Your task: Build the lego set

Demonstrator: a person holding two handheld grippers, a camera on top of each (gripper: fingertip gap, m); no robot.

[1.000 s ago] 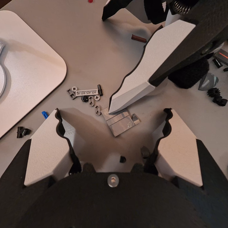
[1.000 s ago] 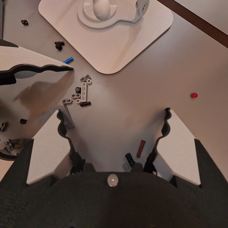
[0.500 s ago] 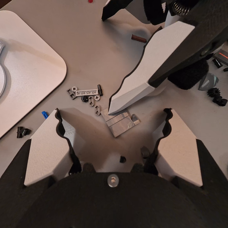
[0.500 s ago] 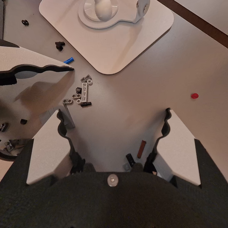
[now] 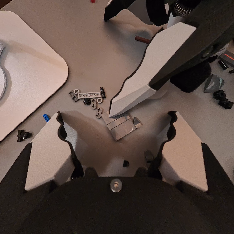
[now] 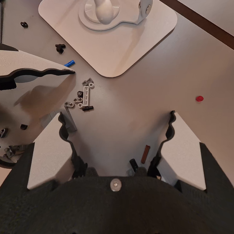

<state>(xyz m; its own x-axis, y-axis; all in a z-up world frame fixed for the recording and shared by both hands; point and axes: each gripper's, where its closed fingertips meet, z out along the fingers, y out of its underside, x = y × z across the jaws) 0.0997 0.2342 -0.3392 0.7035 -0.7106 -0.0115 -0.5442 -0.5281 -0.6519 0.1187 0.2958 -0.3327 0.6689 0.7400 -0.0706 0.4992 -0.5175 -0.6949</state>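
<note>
Both tongs gape wide w/ nothing between them: left gripper (image 5: 116,112), right gripper (image 6: 116,111). Left wrist view alone shows the grey tile stack (image 5: 119,126) at frame centre, one right-gripper tip on its top edge; right wrist view hides most of it behind that finger (image 6: 50,145). Only right wrist view shows the white stand base (image 6: 145,53) whole, top centre; black bits (image 5: 222,98) at left wrist view's right edge too dark to ID.

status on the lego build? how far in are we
Early. Done: one flat grey tiled panel looks assembled. In hand: nothing; left gripper and right gripper are both open, with a right gripper fingertip at the panel's edge. Left: loose grey beam, black pins, blue pin, brown axle and red stud remain unattached.
</note>
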